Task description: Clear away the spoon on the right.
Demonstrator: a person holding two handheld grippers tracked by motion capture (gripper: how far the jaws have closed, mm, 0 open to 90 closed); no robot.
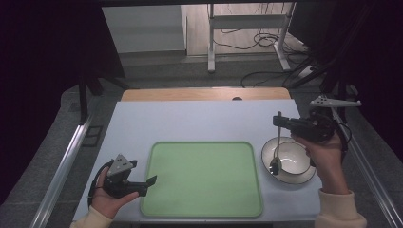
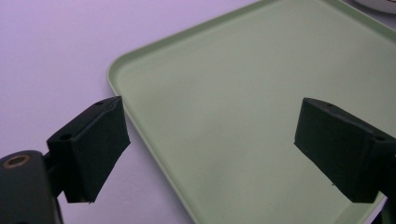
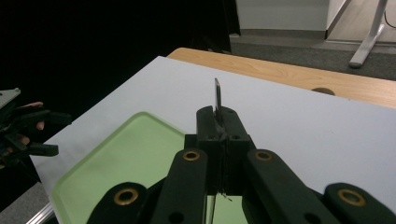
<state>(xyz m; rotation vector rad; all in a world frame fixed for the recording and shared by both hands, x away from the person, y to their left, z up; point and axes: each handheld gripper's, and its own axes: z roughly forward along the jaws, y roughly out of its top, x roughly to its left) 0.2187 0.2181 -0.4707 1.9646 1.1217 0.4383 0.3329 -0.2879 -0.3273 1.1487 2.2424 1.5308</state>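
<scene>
Right gripper (image 1: pixel 280 121) sits above the far rim of the bowl (image 1: pixel 300 175), at the table's right side, held in the person's right hand (image 1: pixel 328 154). Jaws clenched on a thin dark utensil, a spoon (image 1: pixel 277 142) by the look of it; the handle passes up between the pads and its top end pokes out above them, plain in the right gripper view (image 3: pixel 217 95). The utensil hangs near upright, its lower end down inside the bowl; whether it touches the bowl's floor cannot be told. Bowl is white with a dark rim, standing on the pale table cover (image 1: pixel 190 121) just right of the green tray (image 1: pixel 204 209), close but apart. Tray surface bare and clean. Left gripper (image 1: pixel 149 183) rests low at the tray's near-left corner, in the left hand (image 1: pixel 107 202), jaws released and wide apart, nothing between them. In the left gripper view one pad (image 2: pixel 91 149) hangs over the table cover just outside the tray rim (image 2: pixel 119 63), the other pad (image 2: pixel 343 147) over the tray floor. Wooden table edge (image 1: pixel 204 94) shows beyond the cover.
</scene>
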